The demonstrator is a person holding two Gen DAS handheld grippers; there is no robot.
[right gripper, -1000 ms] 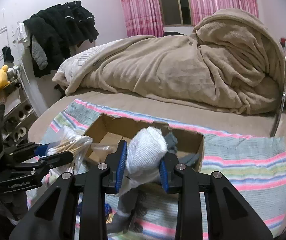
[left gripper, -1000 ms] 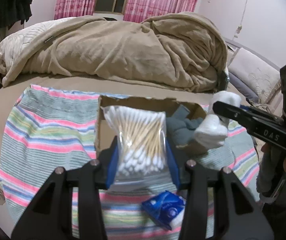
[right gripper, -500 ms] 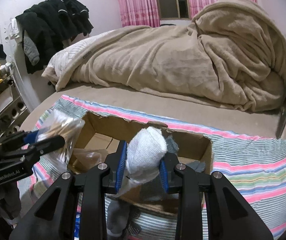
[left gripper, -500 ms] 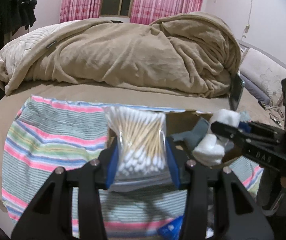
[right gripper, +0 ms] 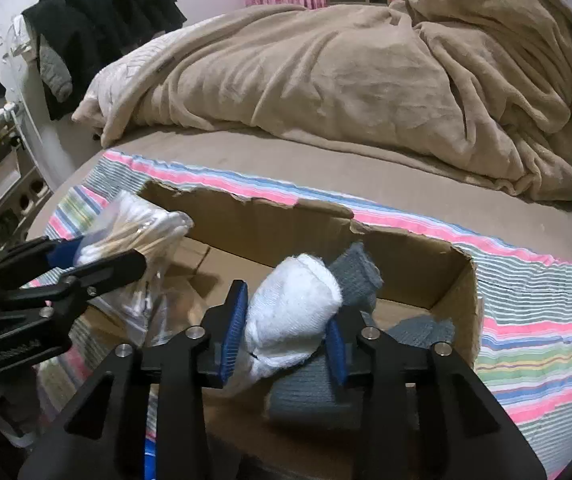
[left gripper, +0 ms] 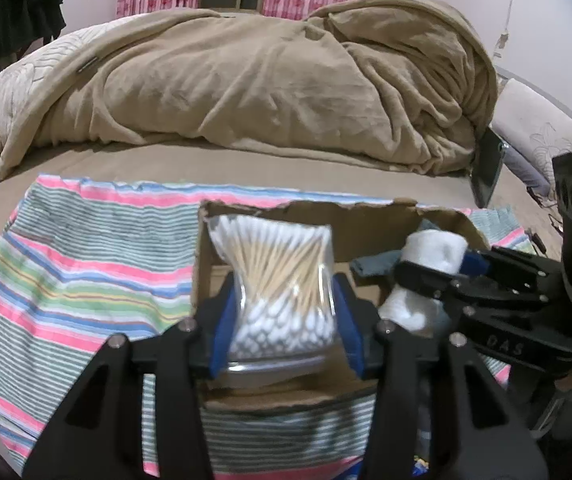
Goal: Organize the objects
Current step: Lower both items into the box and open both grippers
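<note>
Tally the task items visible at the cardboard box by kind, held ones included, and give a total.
Bag of cotton swabs: 1, held by the left gripper
White rolled sock: 1, held by the right gripper
Grey socks: at least 1, lying in the cardboard box
Total: 3

Clear cotton swab pack point(left gripper: 283, 286) hanging upright over torn cardboard box point(right gripper: 460, 300); rolled white sock point(right gripper: 294, 320) hovering over grey socks point(right gripper: 356, 278) lying inside.

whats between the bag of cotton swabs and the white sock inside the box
In the right wrist view, only bare cardboard box floor separates the bag of cotton swabs from the white sock.
</note>
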